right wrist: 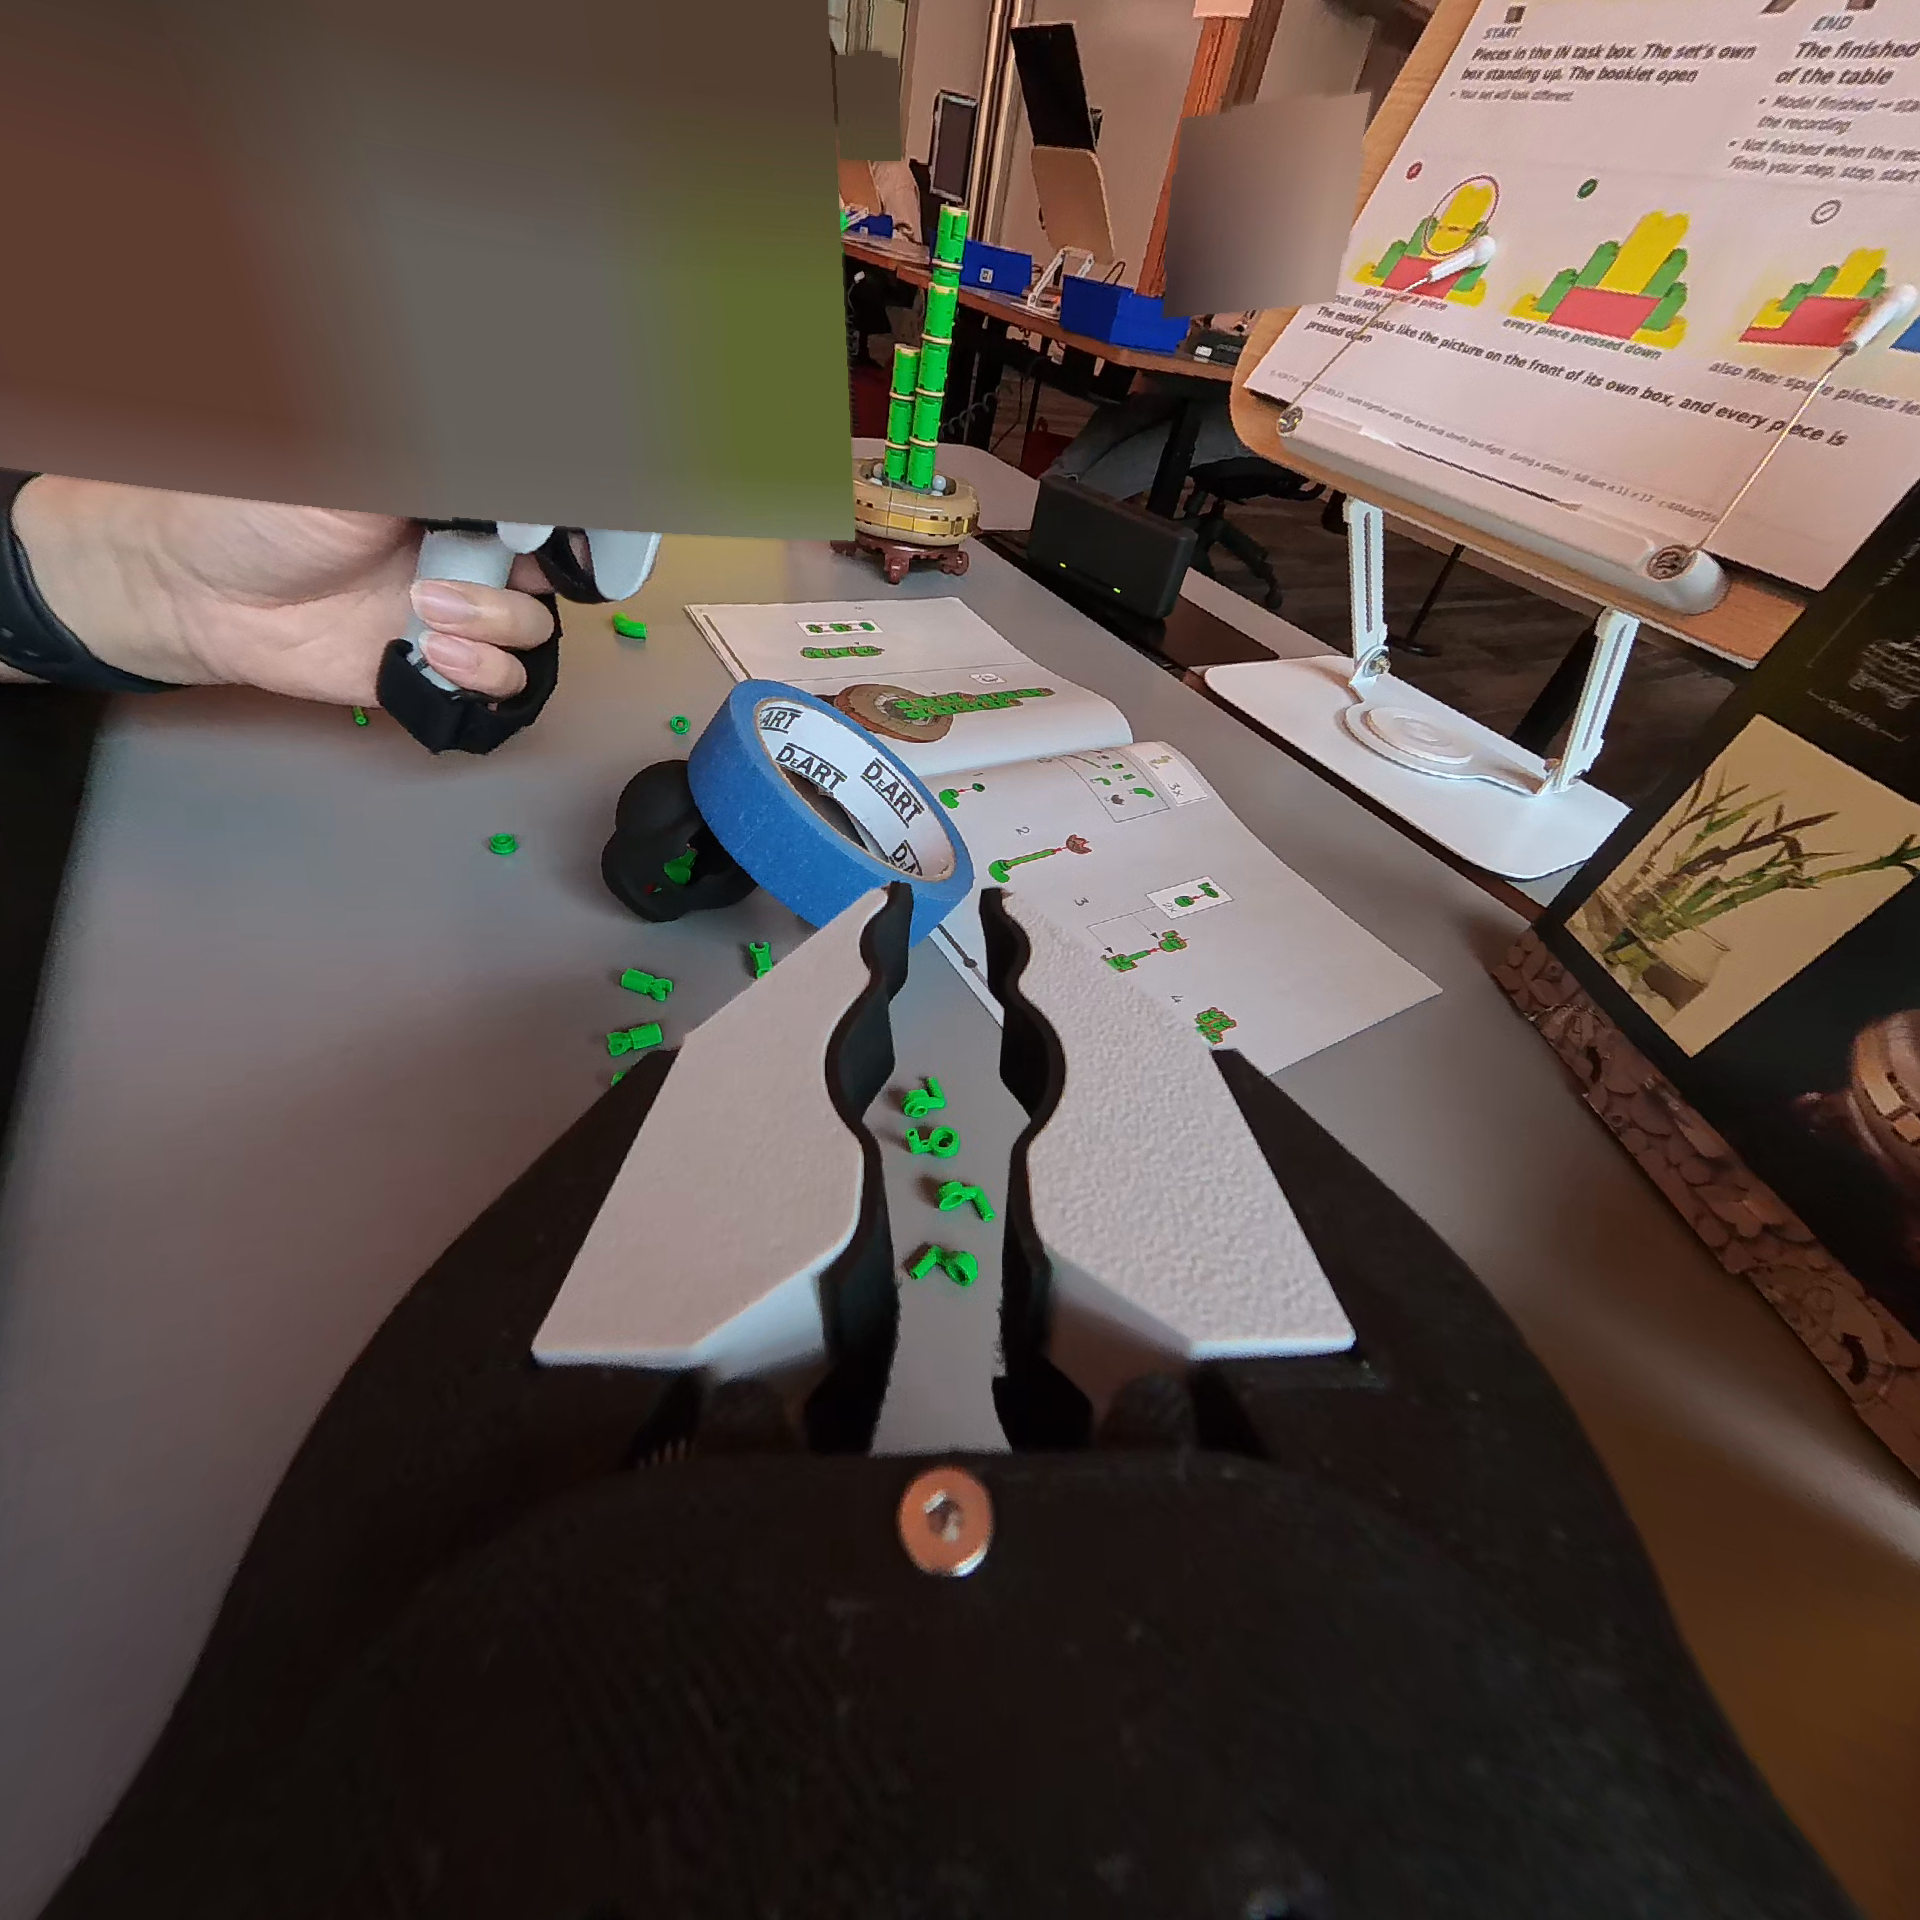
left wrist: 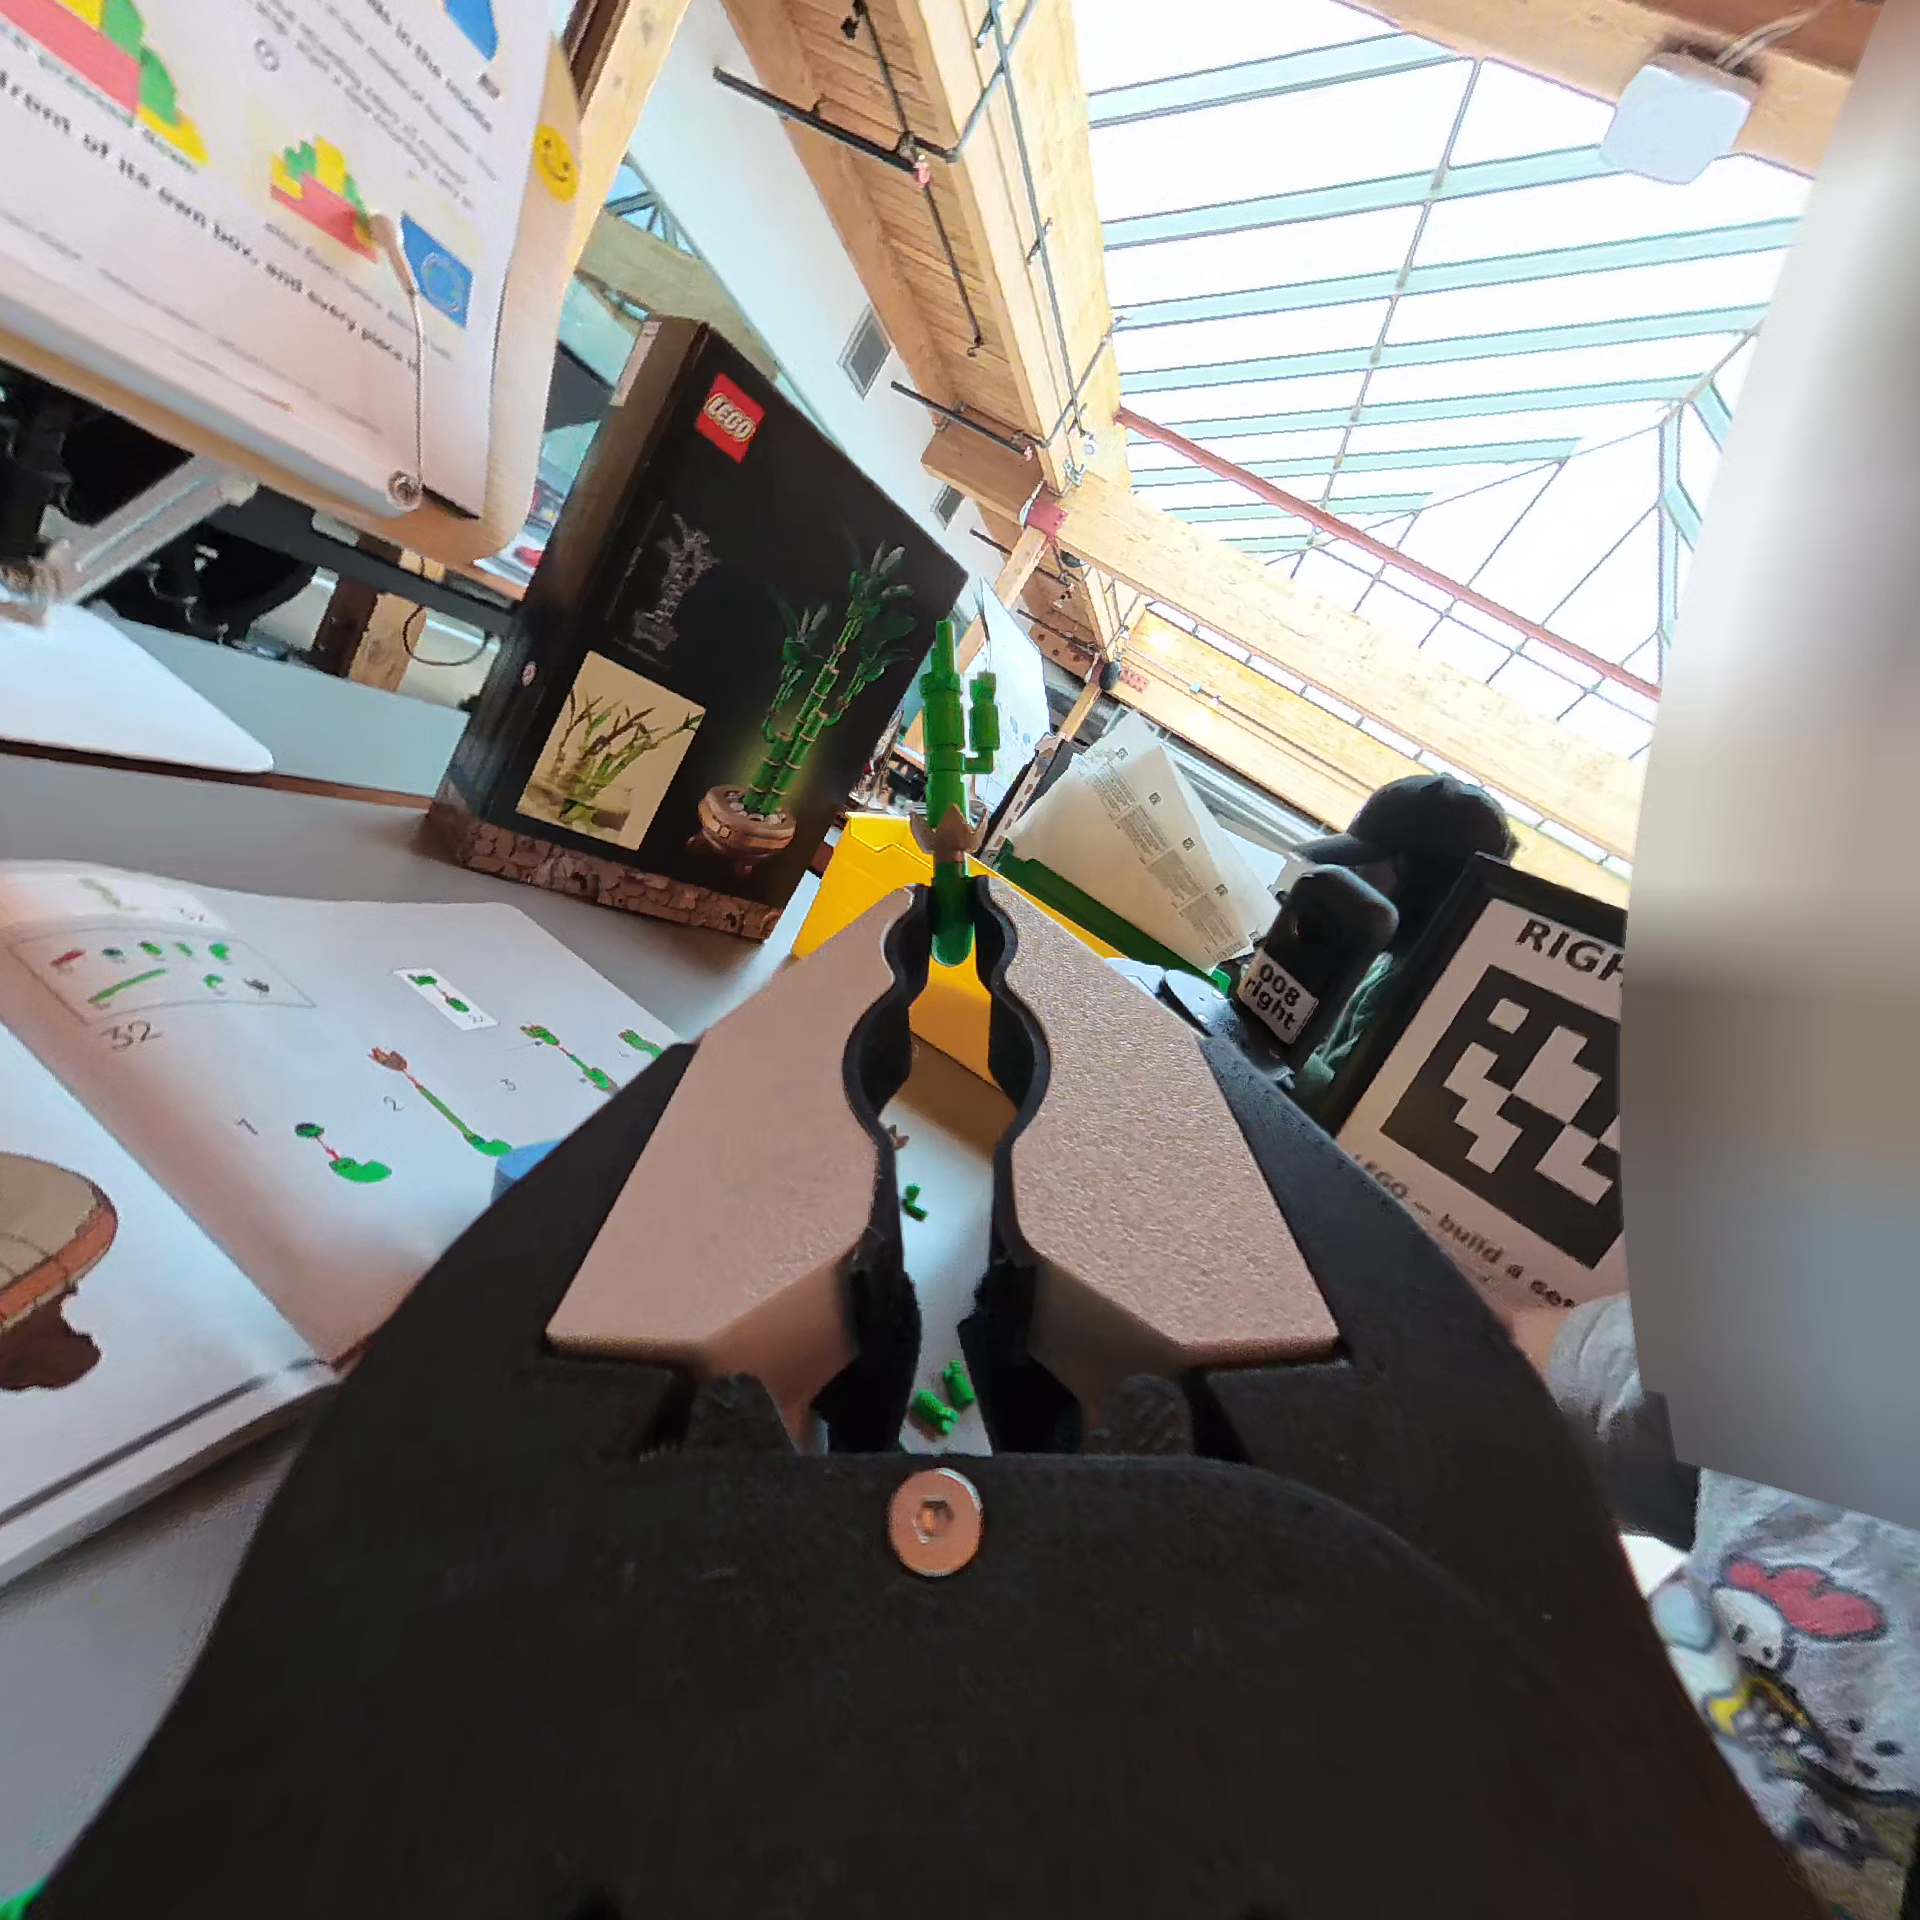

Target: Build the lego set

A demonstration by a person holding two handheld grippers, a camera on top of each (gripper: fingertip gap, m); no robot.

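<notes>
Left gripper [left wrist: 951,914] pinching a green stem piece [left wrist: 951,748]; right gripper [right wrist: 940,904] narrowly parted, gripping nothing.

Stem held upright at the fingertips, lifted off the tabletop [left wrist: 312,821], in front of the set's box [left wrist: 717,623] standing toward the far edge. Loose green pieces [right wrist: 940,1184] scattered mid-tabletop, several showing between the right fingers. Open instruction booklet [right wrist: 1132,862] just beyond, a blue tape roll [right wrist: 821,800] resting on its near page. Partly built bamboo model [right wrist: 920,416] upright near the far edge.

Printed writing shows on the black set box [left wrist: 717,613], blue tape roll's [right wrist: 831,800] inner core, open white booklet [right wrist: 1091,821], propped instruction sheet [right wrist: 1621,260], and a black-and-white marker card [left wrist: 1507,1091].
</notes>
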